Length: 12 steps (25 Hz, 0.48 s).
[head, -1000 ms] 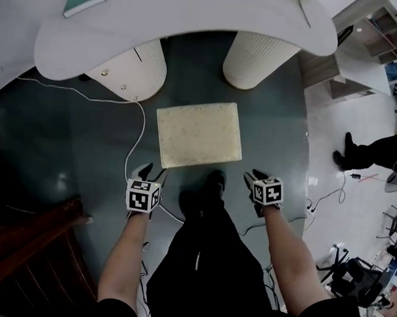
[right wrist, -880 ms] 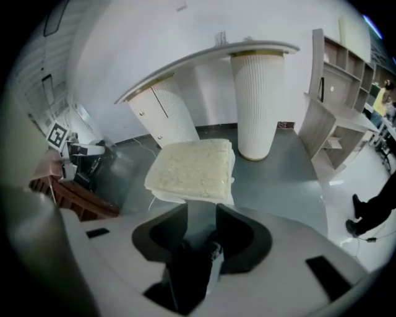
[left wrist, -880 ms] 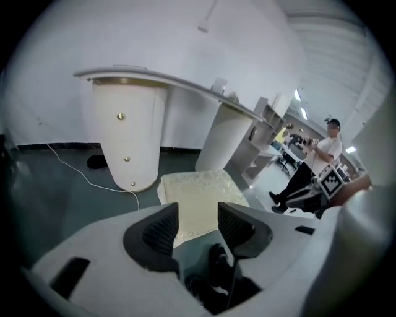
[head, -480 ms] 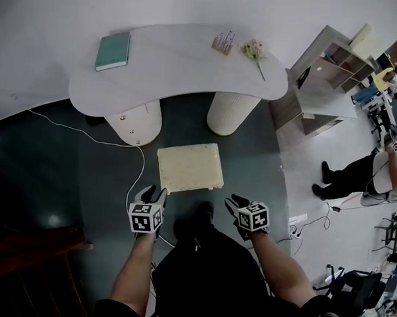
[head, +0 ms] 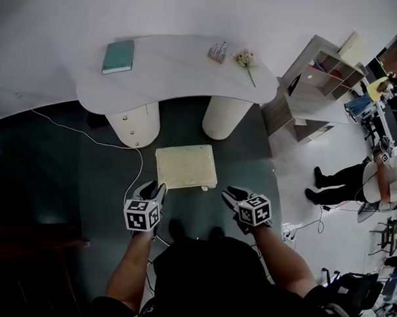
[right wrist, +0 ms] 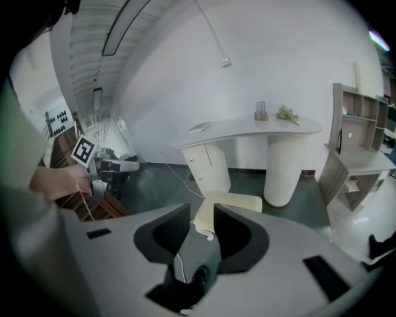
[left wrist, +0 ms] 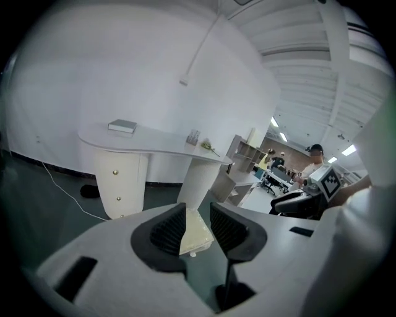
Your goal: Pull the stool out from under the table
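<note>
The cream cushioned stool [head: 185,166] stands on the dark floor just in front of the white curved table [head: 176,68], outside its two legs. My left gripper [head: 150,187] hovers at the stool's near left corner and touches nothing. Its jaws are closing with nothing between them, and the stool [left wrist: 199,235] shows through the gap of the left gripper [left wrist: 197,210]. My right gripper [head: 231,194] hangs off the near right corner, open and empty. In the right gripper view the stool [right wrist: 232,201] lies beyond the right gripper [right wrist: 203,213].
A teal book [head: 118,56], a small holder and a flower sprig [head: 245,59] lie on the table. A white cable [head: 135,168] runs along the floor left of the stool. A shelf unit [head: 320,81] and a seated person [head: 355,178] are at the right. Dark wooden furniture [head: 24,245] sits at the lower left.
The head view has risen and drawn back, so the whole table now shows. Both grippers stay just short of the stool's near edge. The left jaws have narrowed.
</note>
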Each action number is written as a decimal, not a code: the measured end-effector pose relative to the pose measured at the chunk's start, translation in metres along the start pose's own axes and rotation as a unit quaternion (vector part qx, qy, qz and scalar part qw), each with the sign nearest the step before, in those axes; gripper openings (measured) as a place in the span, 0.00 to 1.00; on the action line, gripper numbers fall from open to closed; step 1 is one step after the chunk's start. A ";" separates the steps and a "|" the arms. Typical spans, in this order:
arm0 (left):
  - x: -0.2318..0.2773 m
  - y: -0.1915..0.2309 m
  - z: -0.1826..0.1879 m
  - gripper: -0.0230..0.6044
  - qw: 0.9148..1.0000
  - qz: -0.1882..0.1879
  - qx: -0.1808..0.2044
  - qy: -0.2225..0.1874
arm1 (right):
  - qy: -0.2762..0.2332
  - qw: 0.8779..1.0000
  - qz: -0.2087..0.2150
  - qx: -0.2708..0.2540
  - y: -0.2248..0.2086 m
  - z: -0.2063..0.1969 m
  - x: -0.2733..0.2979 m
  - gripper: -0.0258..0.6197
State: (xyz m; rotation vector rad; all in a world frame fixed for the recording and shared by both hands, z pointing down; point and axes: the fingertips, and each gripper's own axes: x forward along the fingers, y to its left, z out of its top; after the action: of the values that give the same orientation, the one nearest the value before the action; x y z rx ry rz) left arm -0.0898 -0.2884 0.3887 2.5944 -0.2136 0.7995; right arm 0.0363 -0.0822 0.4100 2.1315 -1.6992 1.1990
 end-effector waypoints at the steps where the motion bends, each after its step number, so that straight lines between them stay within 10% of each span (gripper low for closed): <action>1: -0.002 -0.004 0.002 0.23 1.000 0.001 0.003 -0.002 | -0.007 1.000 0.003 0.005 0.000 0.003 -0.004 0.23; 12: 0.002 -0.093 0.019 0.22 0.999 0.024 0.032 -0.011 | -0.082 0.996 0.032 0.013 -0.042 0.008 -0.093 0.23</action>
State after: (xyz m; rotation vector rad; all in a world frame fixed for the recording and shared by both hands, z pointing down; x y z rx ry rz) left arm -0.0544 -0.2129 0.3436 2.6687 -0.2626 0.8077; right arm 0.0740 -0.0032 0.3571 2.2642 -1.8413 1.0943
